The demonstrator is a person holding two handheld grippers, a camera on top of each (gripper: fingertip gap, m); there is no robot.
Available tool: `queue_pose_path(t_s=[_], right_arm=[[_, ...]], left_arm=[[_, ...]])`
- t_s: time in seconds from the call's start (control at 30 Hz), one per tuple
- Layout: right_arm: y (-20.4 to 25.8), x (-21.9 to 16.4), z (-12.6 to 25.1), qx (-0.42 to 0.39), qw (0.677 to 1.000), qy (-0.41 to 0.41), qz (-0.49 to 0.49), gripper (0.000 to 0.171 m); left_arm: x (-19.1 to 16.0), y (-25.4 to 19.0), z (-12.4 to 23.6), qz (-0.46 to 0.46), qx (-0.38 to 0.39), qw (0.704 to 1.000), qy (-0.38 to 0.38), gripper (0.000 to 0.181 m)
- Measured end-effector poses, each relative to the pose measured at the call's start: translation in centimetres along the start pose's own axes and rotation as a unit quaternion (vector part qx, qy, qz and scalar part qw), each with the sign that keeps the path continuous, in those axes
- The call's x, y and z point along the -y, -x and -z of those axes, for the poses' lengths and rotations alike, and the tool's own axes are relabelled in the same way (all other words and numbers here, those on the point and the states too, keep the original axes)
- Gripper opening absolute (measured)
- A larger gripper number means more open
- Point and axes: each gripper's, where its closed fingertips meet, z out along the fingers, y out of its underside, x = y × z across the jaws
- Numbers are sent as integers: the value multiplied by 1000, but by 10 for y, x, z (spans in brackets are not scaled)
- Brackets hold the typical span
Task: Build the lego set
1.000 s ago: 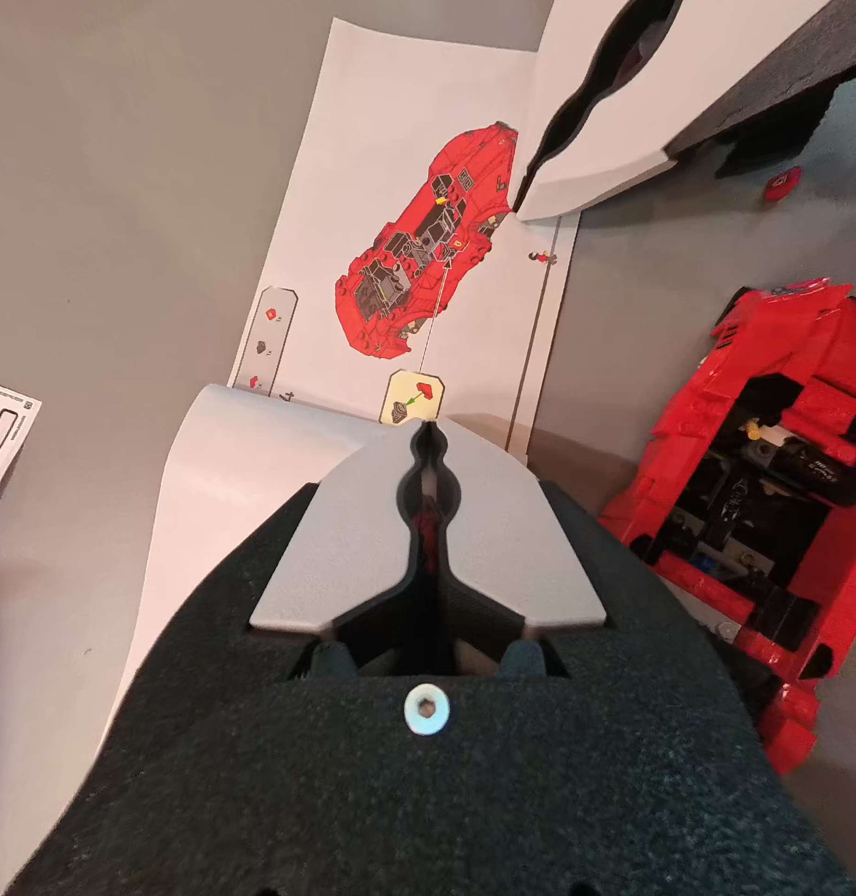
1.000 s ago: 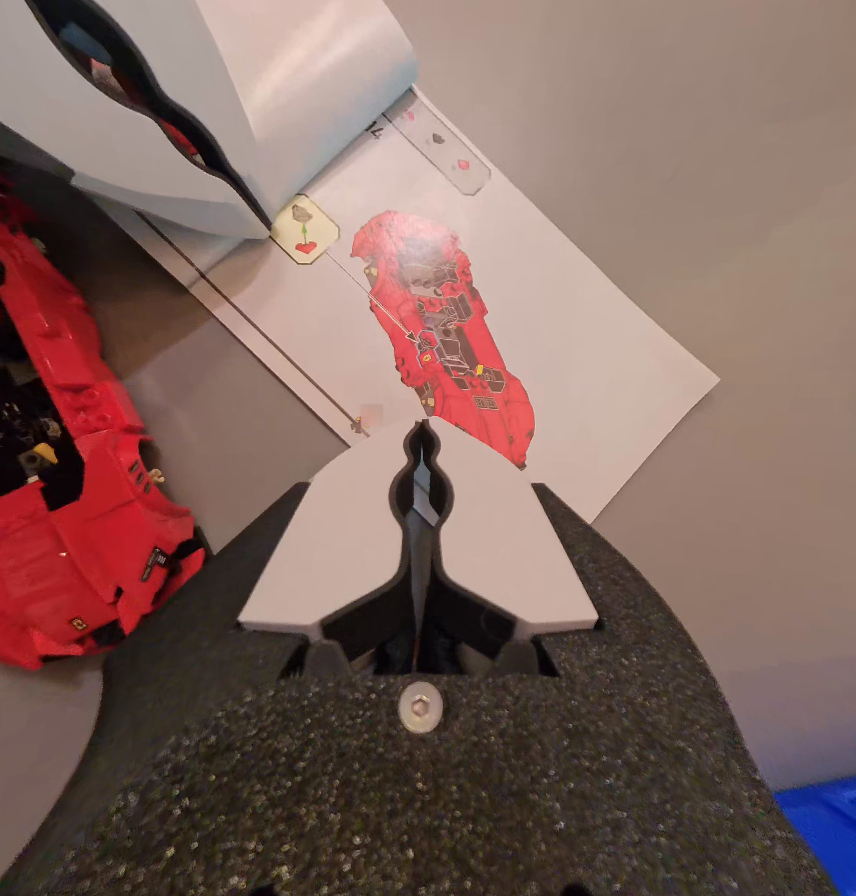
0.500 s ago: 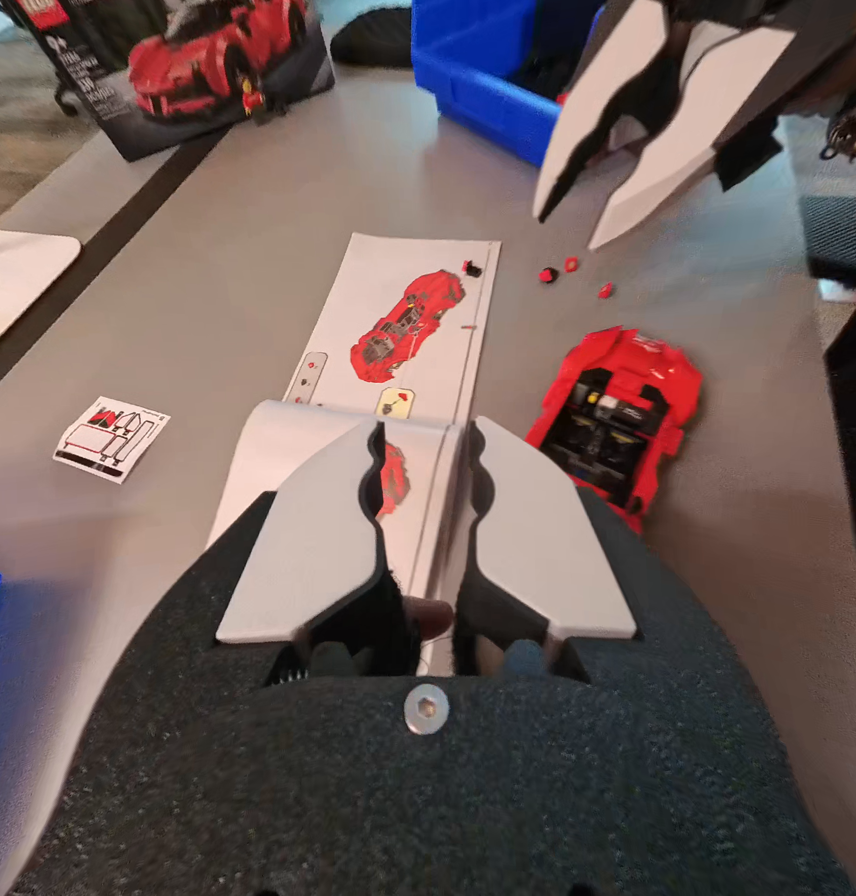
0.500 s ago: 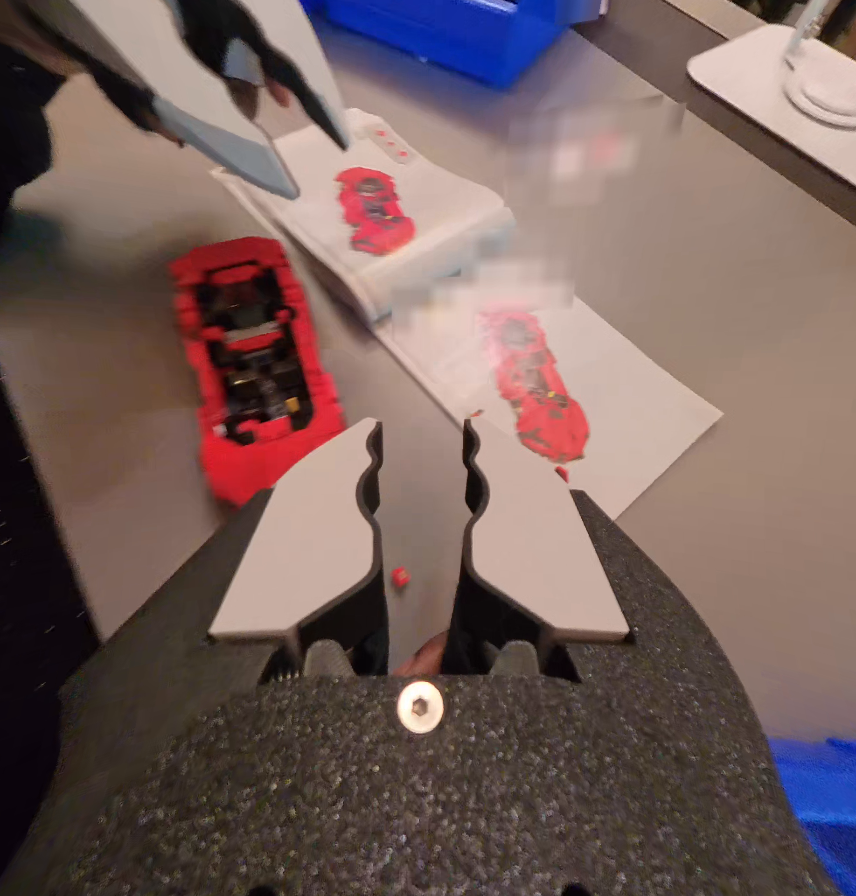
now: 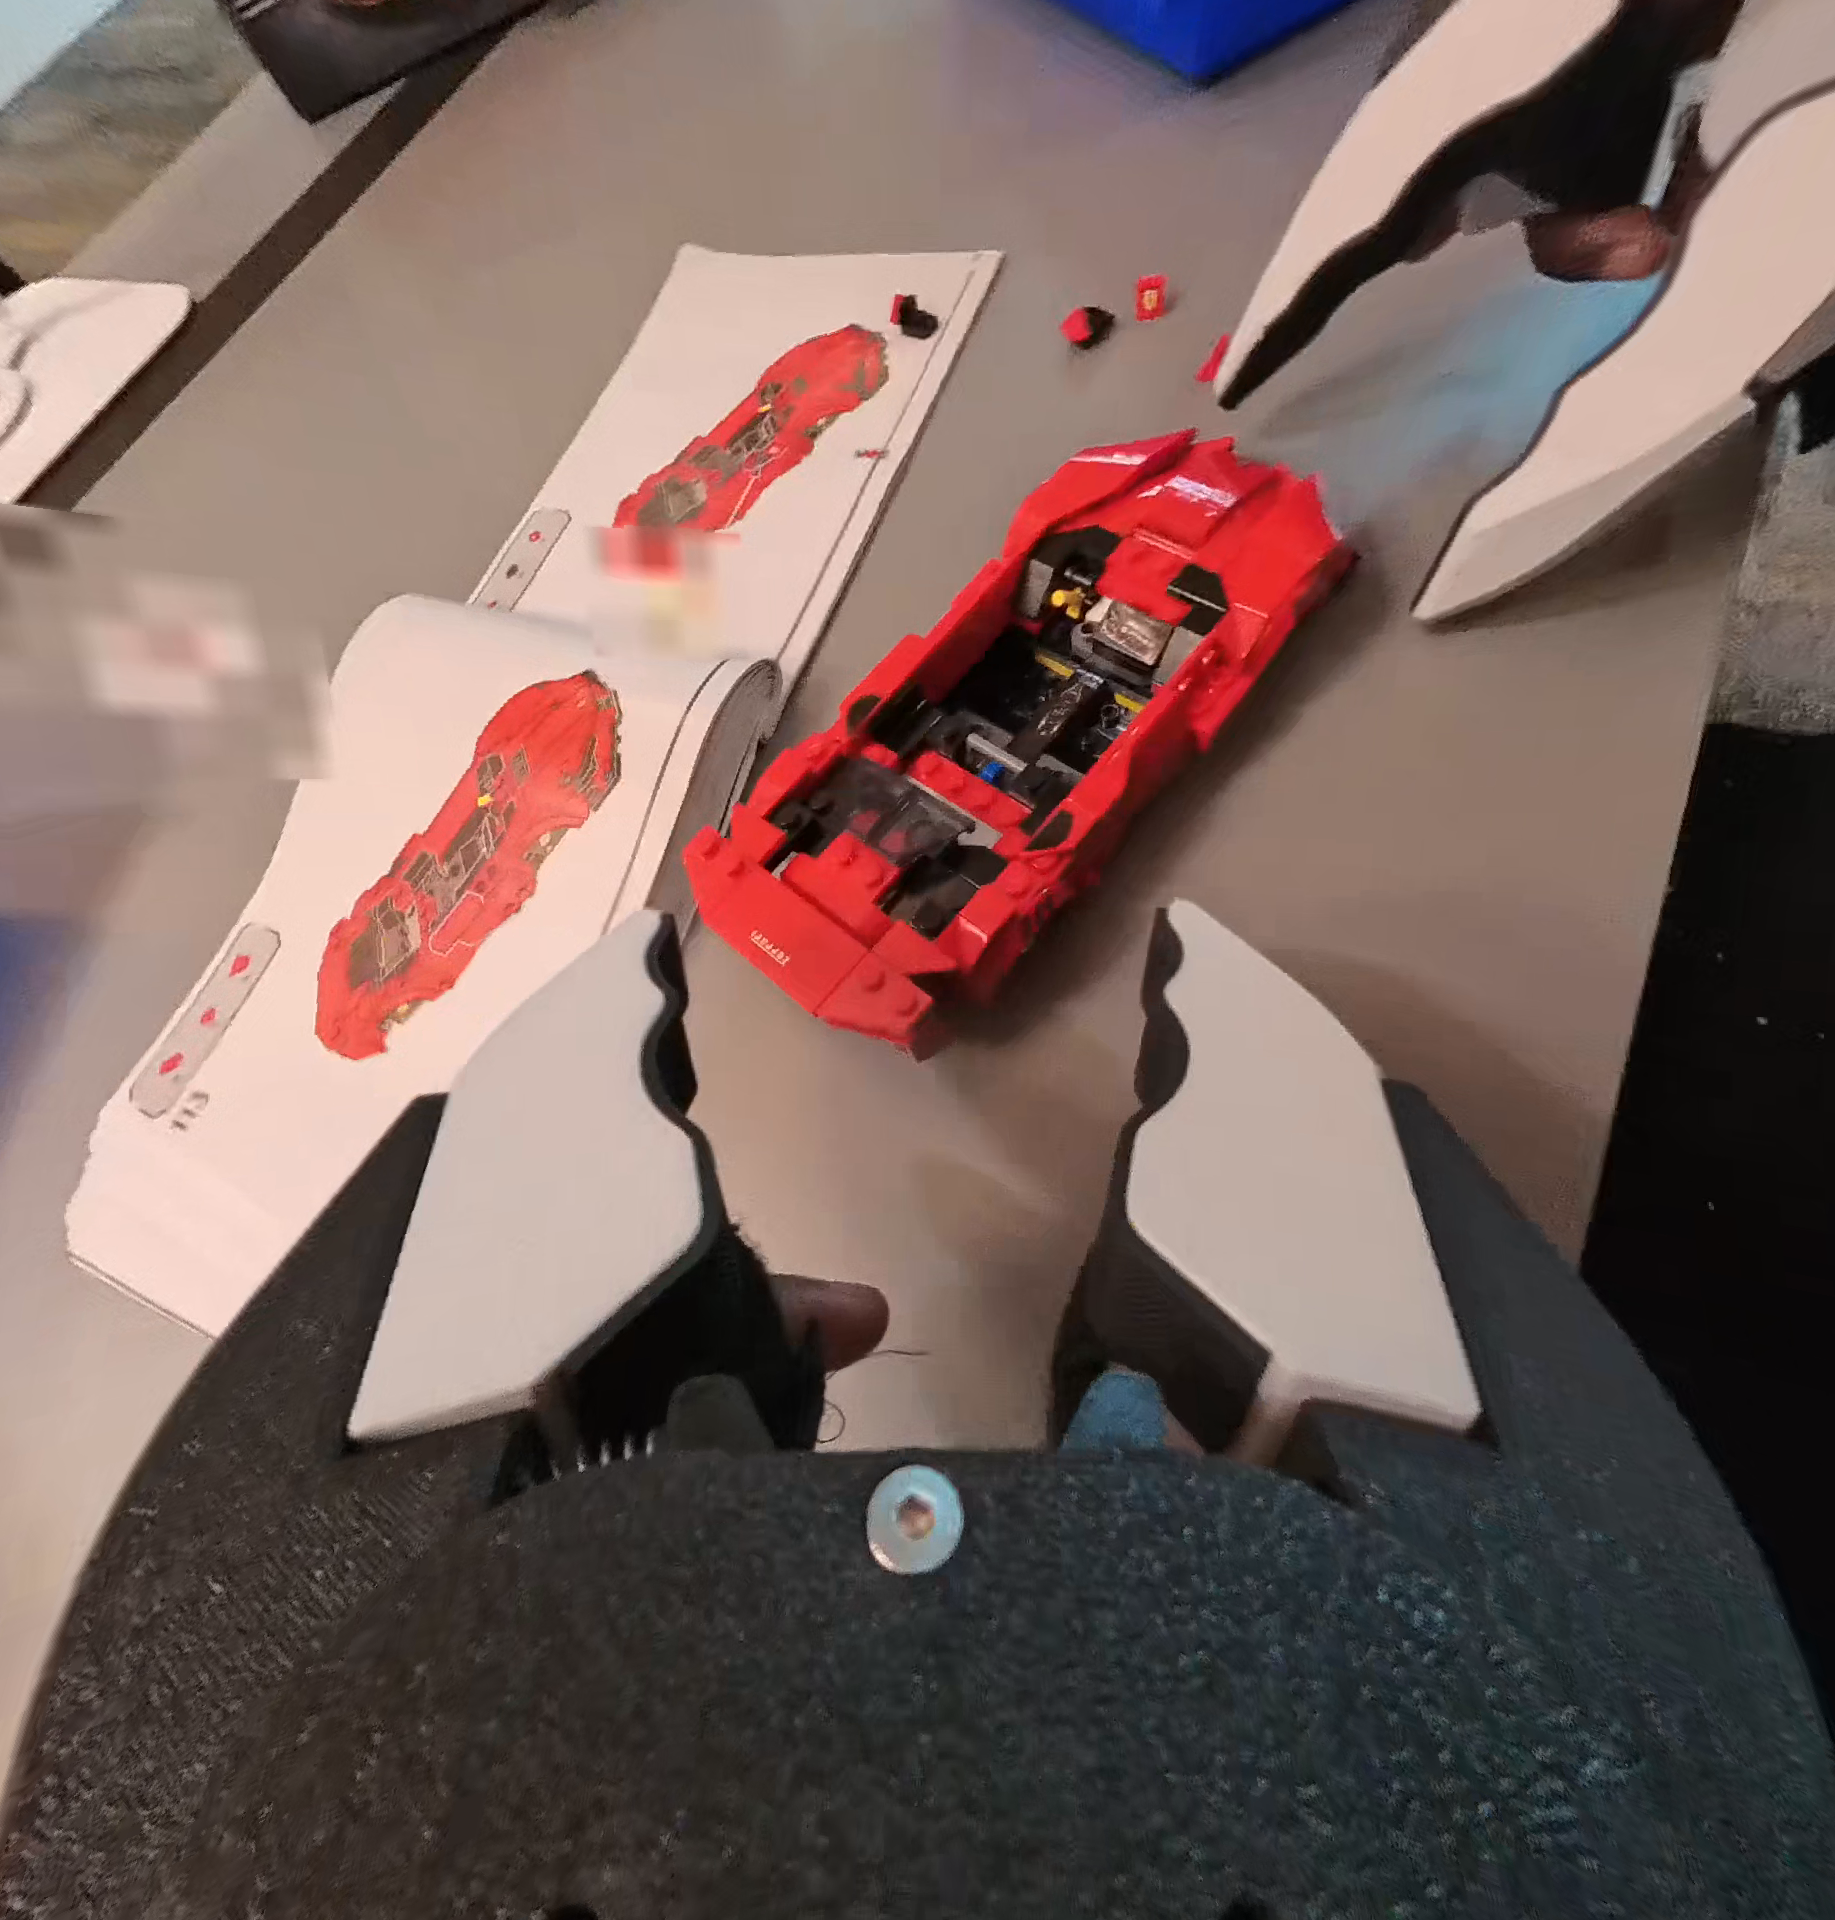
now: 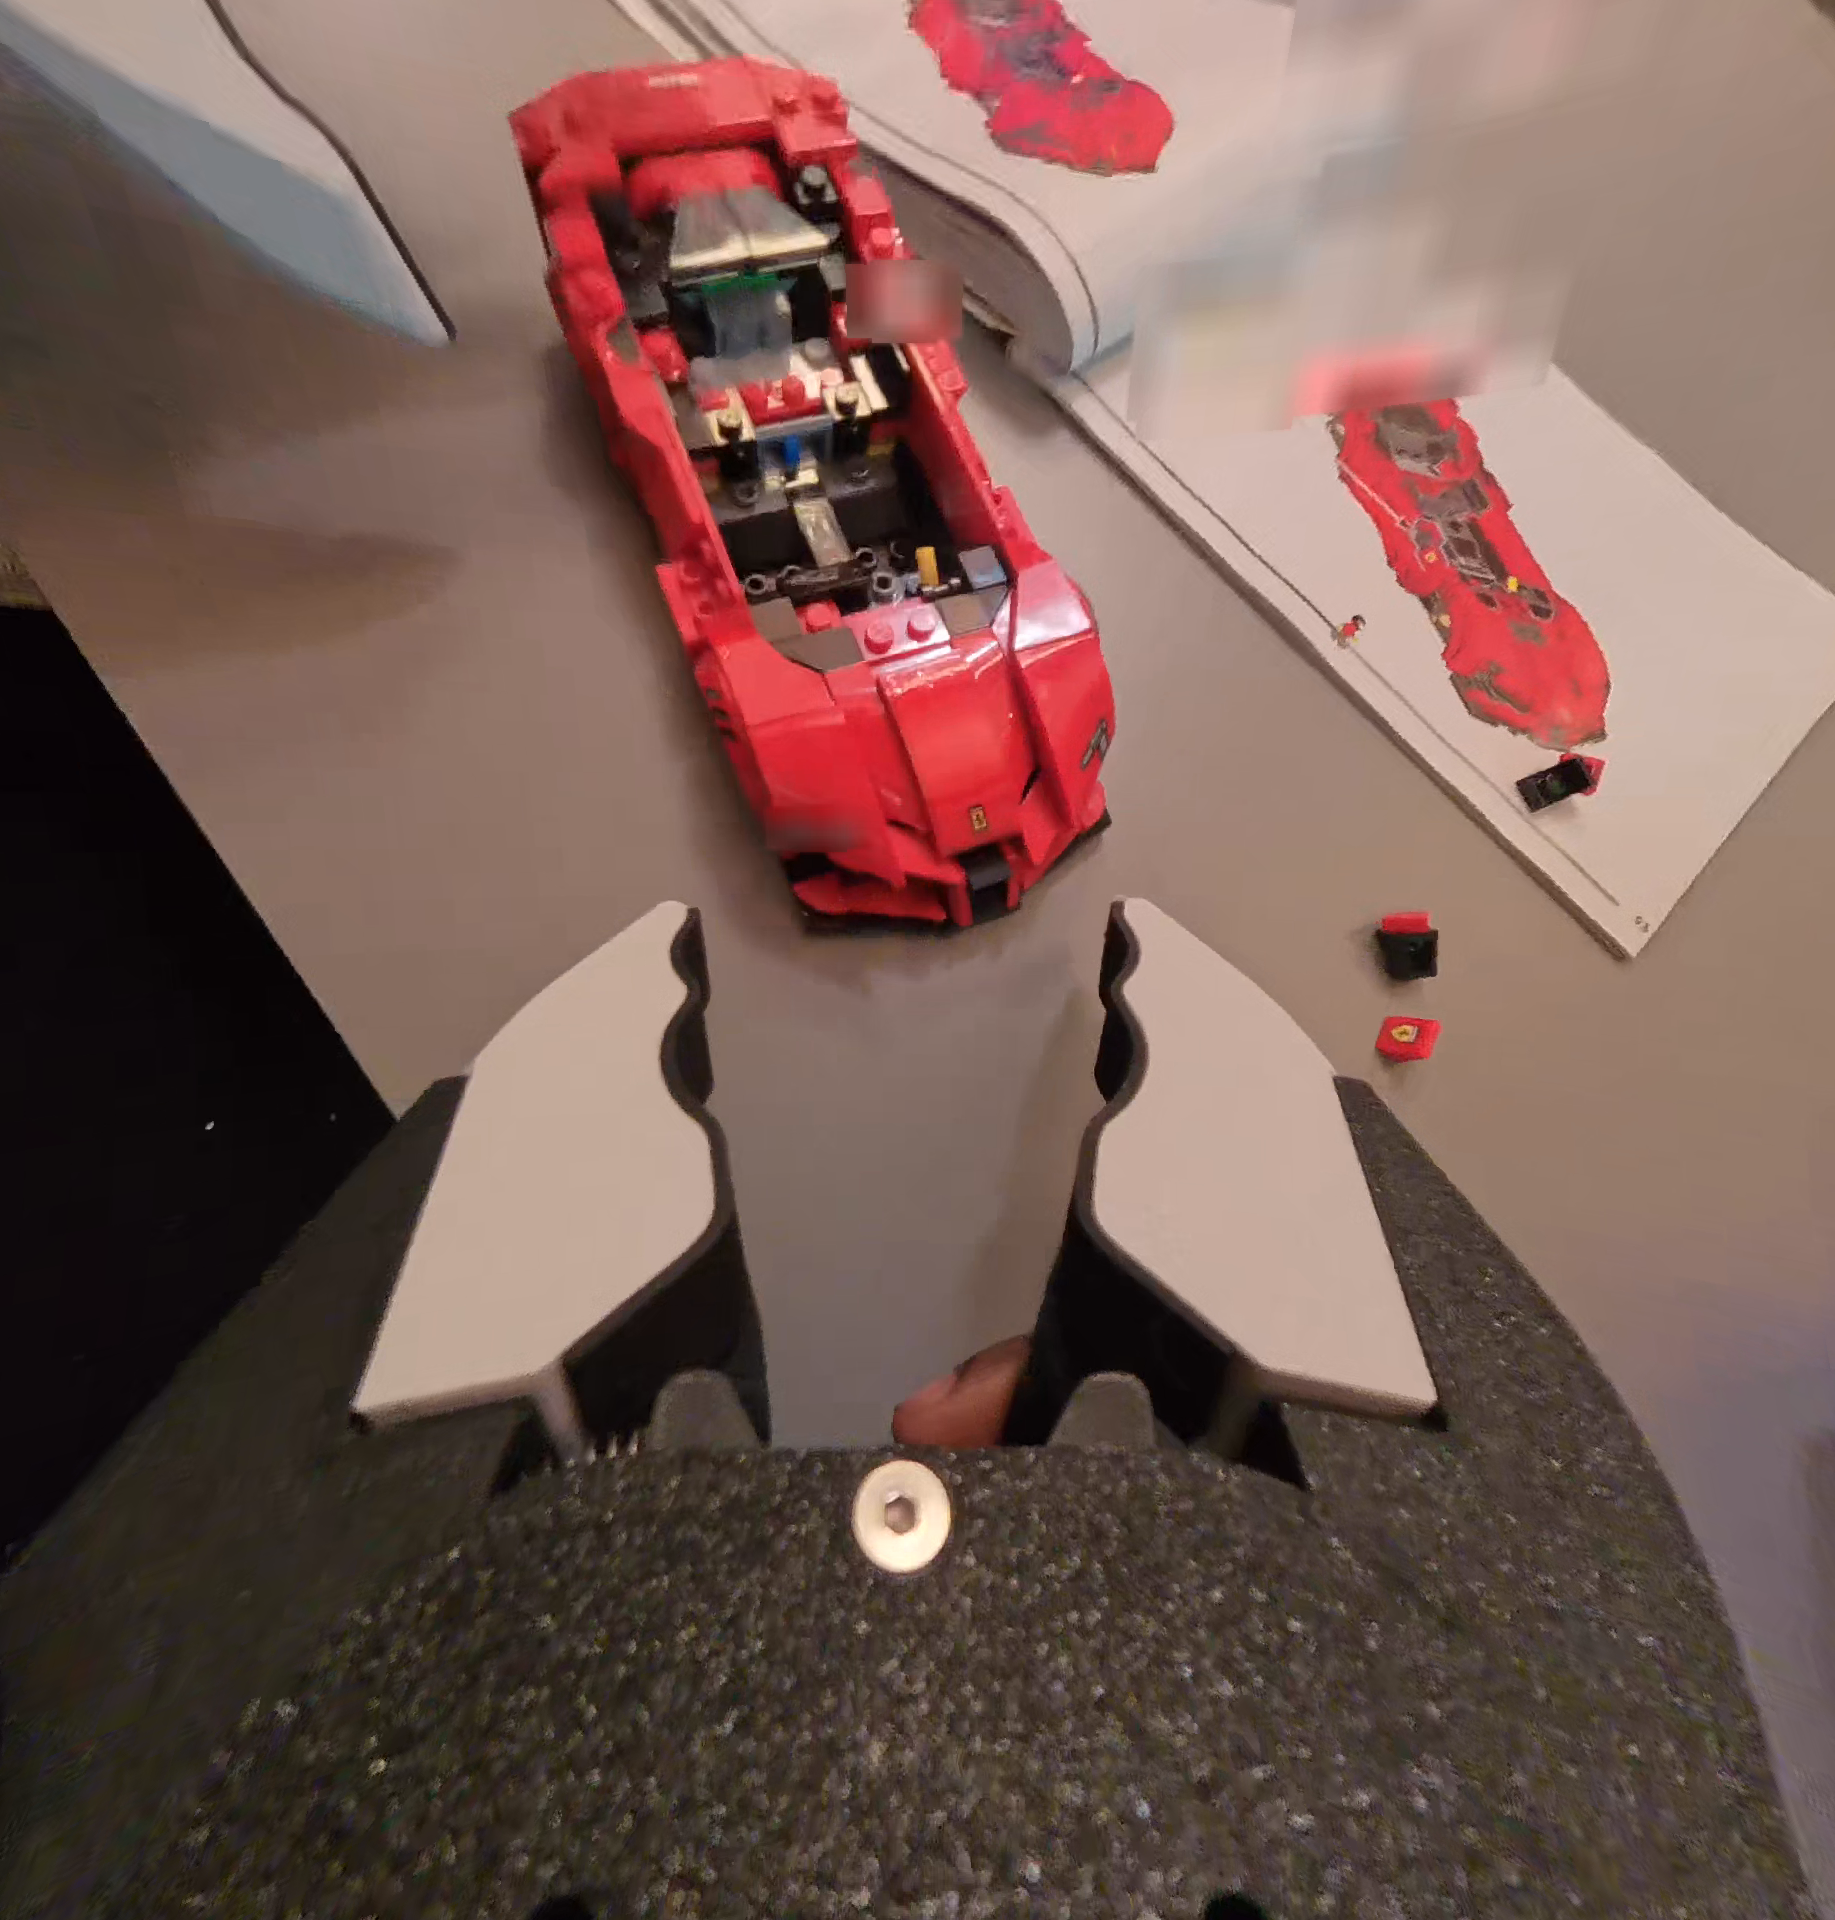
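A partly built red lego car (image 5: pixel 1027 727) lies on the grey table, its roof open and black inner parts showing; it also shows in the right wrist view (image 6: pixel 830 499). My left gripper (image 5: pixel 913 935) is open and empty just behind the car's rear. My right gripper (image 6: pixel 897 925) is open and empty just in front of the car's nose; it also shows in the left wrist view (image 5: pixel 1515 343). Small loose pieces lie near the nose: a red-and-black one (image 6: pixel 1406 945), a flat red one (image 6: pixel 1406 1037) and one on the page (image 6: pixel 1557 781).
The open instruction booklet (image 5: pixel 456 852) lies left of the car; it also shows in the right wrist view (image 6: pixel 1464 540). A blue bin (image 5: pixel 1193 31) stands at the far side. The table's edge (image 5: pixel 1661 935) runs along the right, dark floor beyond it.
Both grippers were shut low over the booklet page. They lifted away, opened wide, and now face the car from opposite ends.
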Motion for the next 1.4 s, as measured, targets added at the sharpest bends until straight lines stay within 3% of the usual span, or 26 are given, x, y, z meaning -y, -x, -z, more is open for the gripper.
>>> queue_pose_path(t_s=[0.2,0.37,0.43,0.5,0.63,0.67,0.7,0.73,0.77,1.03,1.07,1.1,1.13,1.17,1.23,1.4], right_arm=[[-23,1,-4,-54,998,16,29,61],[-32,6,2,-78,996,26,21,65],[-22,15,14,-86,996,10,2,99],[-8,20,24,-84,996,2,-17,125],[-28,9,40,-156,986,41,-32,134],[-33,7,44,-162,985,37,-50,125],[-35,4,48,-160,985,34,-60,97],[-33,2,51,-149,987,27,-48,34],[-35,3,55,-154,987,13,-38,0],[-42,-6,58,-191,980,54,-34,0],[-43,-5,59,-197,978,50,-37,13],[-45,-4,58,-201,977,46,-51,66],[-42,-6,55,-189,978,57,-70,101],[-40,-7,53,-179,978,63,-83,120],[-41,-4,54,-188,977,54,-89,126],[-40,-6,55,-199,974,65,-82,121]], left_arm=[[-6,0,3,-2,59,998,20,72],[16,-7,17,-28,119,993,6,46],[22,-17,18,-19,115,993,28,44],[24,-38,12,-7,79,995,56,58],[31,-42,3,5,100,992,72,90],[34,-41,3,16,101,993,63,88],[40,-43,4,19,97,994,45,55],[50,-45,7,11,91,996,13,0],[56,-46,10,13,86,996,-6,0],[49,-52,-2,7,77,997,29,0],[51,-52,-3,6,81,996,22,34],[52,-53,-4,16,77,997,26,84],[49,-55,-6,34,68,996,45,111],[46,-54,-8,47,66,995,55,126],[44,-51,-8,53,76,994,55,123],[43,-45,-7,57,86,993,53,117]])
